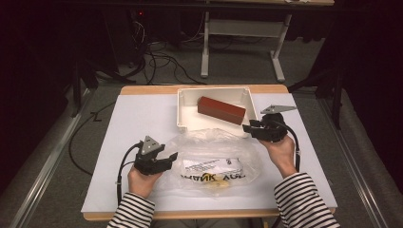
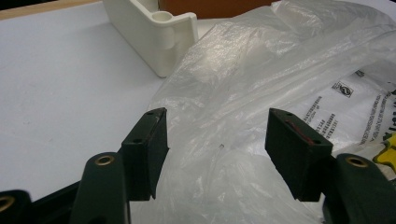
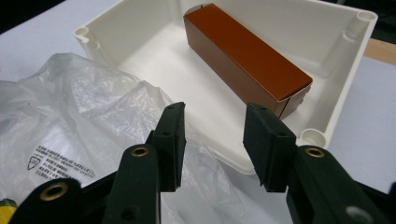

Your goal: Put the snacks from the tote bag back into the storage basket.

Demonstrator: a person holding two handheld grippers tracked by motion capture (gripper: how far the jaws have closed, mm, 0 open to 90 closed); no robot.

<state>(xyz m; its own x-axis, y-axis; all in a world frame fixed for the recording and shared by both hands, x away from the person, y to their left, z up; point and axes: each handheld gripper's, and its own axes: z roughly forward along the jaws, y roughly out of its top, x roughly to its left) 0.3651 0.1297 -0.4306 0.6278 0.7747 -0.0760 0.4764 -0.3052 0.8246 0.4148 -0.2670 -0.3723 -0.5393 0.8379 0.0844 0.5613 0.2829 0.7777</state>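
Note:
A clear plastic bag (image 1: pixel 211 159) with black print and something yellow inside lies crumpled at the table's front middle. Behind it stands a white open box (image 1: pixel 186 107) holding a long red-brown carton (image 1: pixel 221 110). My left gripper (image 1: pixel 172 156) is open at the bag's left edge; in the left gripper view its jaws straddle the bag (image 2: pixel 261 93) just above the plastic. My right gripper (image 1: pixel 247 127) is open at the bag's far right corner, by the box's front wall. Its view shows the box (image 3: pixel 343 100), the carton (image 3: pixel 243 56) and the bag (image 3: pixel 79 112).
A white mat (image 1: pixel 138 128) covers the wooden table (image 1: pixel 147 90). Floor cables (image 1: pixel 161 61) and a white table frame (image 1: pixel 247 28) lie beyond the far edge. Bare mat stretches left of the box and the bag.

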